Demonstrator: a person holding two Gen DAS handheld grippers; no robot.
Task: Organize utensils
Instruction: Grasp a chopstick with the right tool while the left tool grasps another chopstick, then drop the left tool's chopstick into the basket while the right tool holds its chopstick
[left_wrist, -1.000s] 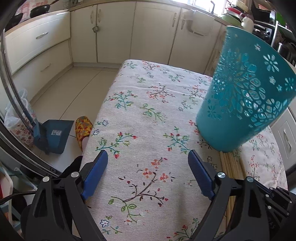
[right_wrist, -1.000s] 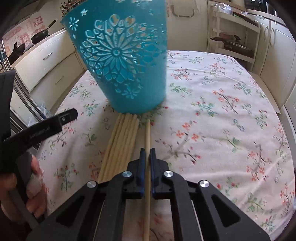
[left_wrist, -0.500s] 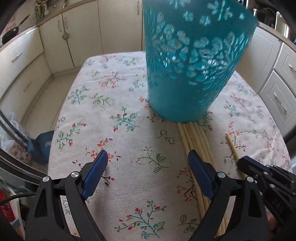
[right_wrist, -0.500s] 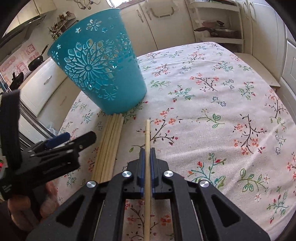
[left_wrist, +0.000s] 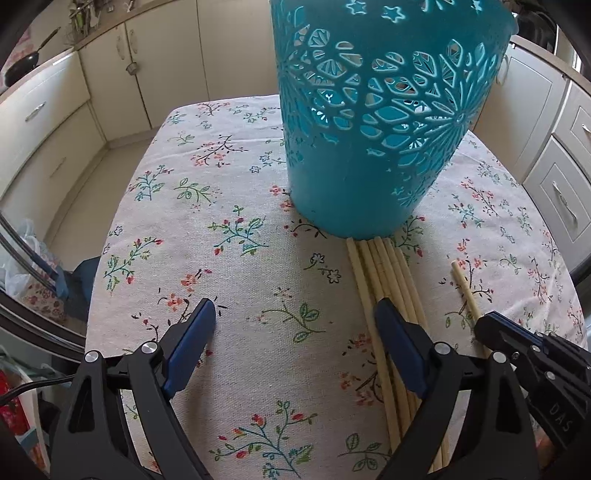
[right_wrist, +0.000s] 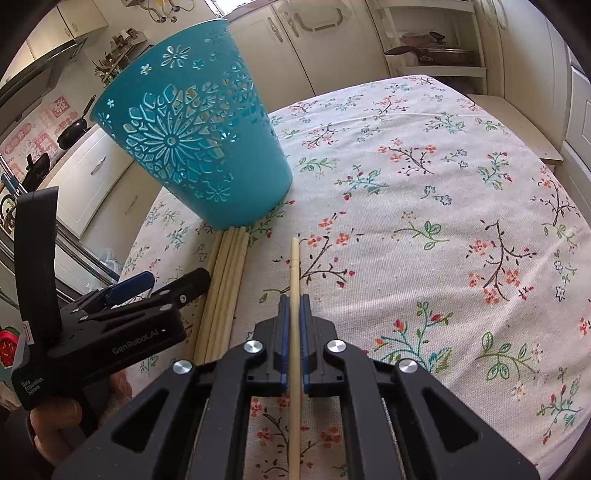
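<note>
On a table draped in a cream cloth printed with small flowers and sprigs (left_wrist: 236, 229), the left gripper (left_wrist: 295, 334) hangs with its blue-padded jaws spread wide and nothing between them, only bare cloth below. Just to its right, a bundle of pale round wooden chopsticks (left_wrist: 384, 269) lies flat side by side, the far ends butting against the foot of a tall teal plastic basket with cut-out flower lacework (left_wrist: 376, 122). The basket stands upright on the cloth; light shows through its openings, but its inside cannot be made out from either view, so what it holds cannot be told. Farther right, one single pale wooden chopstick (right_wrist: 294, 291) is raised apart from the bundle, clamped in the right gripper (right_wrist: 294, 306), whose jaws are clenched tight on the stick, its tip pointing toward the basket's base but stopping short of it. In the right wrist view a person's hand (right_wrist: 55, 417) grips the handle of the left tool at the lower left. Cream kitchen cabinets (left_wrist: 48, 122) line the walls behind the table.
</note>
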